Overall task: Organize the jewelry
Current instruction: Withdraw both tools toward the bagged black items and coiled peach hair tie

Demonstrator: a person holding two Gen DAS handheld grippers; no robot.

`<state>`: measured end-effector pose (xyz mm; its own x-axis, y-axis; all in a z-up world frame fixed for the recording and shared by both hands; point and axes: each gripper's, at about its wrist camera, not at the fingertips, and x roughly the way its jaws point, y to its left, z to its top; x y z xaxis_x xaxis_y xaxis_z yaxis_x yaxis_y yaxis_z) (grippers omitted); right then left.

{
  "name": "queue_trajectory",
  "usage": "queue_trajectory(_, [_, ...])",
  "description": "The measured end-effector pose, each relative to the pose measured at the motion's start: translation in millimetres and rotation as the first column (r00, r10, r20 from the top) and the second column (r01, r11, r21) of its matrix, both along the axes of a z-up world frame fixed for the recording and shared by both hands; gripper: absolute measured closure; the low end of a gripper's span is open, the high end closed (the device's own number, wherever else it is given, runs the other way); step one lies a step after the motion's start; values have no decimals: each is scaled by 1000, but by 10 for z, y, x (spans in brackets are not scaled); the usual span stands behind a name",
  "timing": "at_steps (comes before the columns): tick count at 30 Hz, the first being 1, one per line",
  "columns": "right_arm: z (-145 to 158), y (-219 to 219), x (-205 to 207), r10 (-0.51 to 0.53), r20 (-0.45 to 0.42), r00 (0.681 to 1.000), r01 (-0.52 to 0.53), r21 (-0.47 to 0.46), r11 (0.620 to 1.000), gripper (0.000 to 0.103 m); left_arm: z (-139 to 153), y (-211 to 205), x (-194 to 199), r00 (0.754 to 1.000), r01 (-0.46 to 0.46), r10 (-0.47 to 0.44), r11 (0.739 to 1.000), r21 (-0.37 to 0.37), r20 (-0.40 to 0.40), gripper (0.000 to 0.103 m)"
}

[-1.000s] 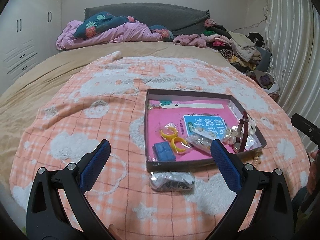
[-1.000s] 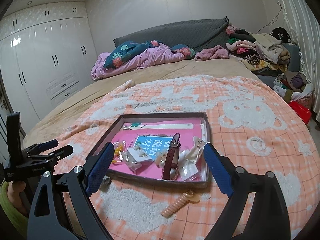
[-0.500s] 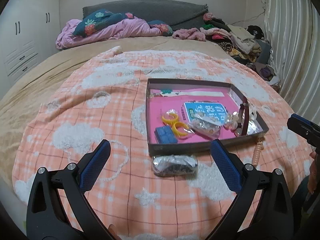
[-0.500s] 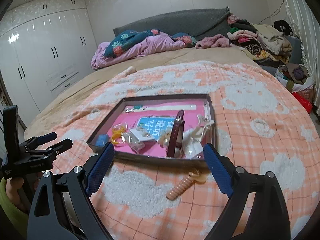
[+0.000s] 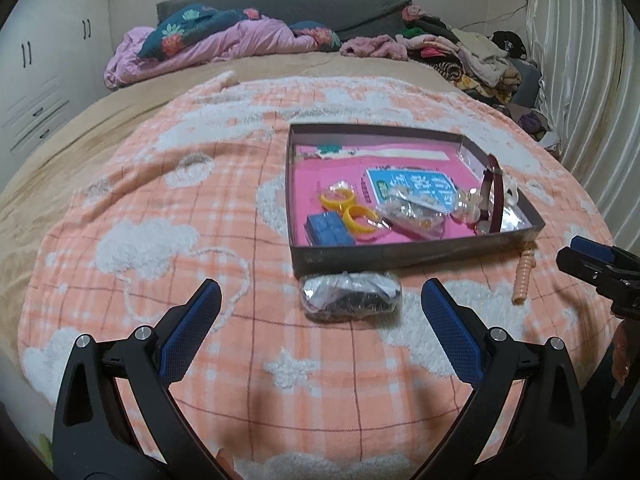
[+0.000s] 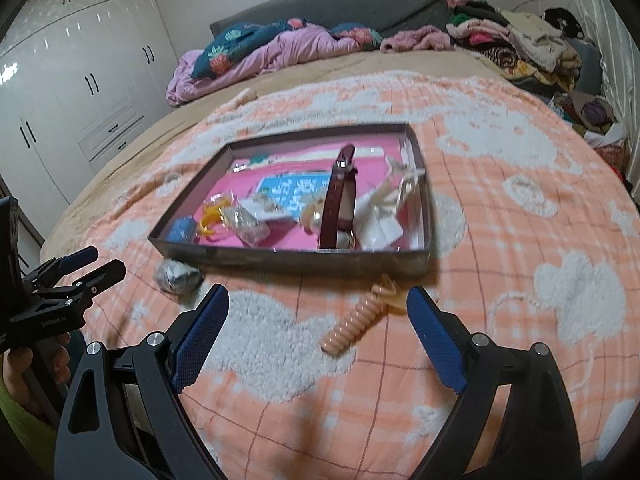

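Note:
A shallow dark box with a pink lining (image 5: 400, 258) (image 6: 296, 261) lies on the orange checked blanket. It holds yellow rings (image 5: 348, 210), a blue case (image 5: 329, 231), a maroon watch strap (image 6: 338, 200) and clear bags of jewelry. A clear bag of dark jewelry (image 5: 351, 296) (image 6: 178, 276) lies on the blanket just in front of the box. A peach spiral hair clip (image 6: 358, 326) (image 5: 523, 278) lies near the box's right corner. My left gripper (image 5: 320, 312) is open, a little short of the bag. My right gripper (image 6: 318, 314) is open, just short of the clip.
The blanket (image 5: 160, 220) covers a bed with a bunched pink quilt (image 5: 208, 44) at the head. Piled clothes (image 5: 472, 56) lie at the far right. White wardrobes (image 6: 72, 92) stand to the left. A curtain (image 5: 588, 100) hangs on the right.
Both grippers have moved down and closer to the blanket and box. The bag now sits nearer the left jaws and the clip nearer the right jaws. Both stay open.

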<state>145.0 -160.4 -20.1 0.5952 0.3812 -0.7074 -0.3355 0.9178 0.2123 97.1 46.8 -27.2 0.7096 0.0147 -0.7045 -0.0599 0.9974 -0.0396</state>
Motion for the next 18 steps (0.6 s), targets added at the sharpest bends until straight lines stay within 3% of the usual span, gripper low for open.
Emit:
queue_trajectory(8, [-253,-25,131,-37,-73,997,37,1,999,14,-274,-58,103,998,21,-23,999,-38,-54,9])
queue_trajectory(18, [-536,-65,394,-141,-142,980,144,11,990,25,-485,-65,310,996,0,-8,997,-83,-89,9])
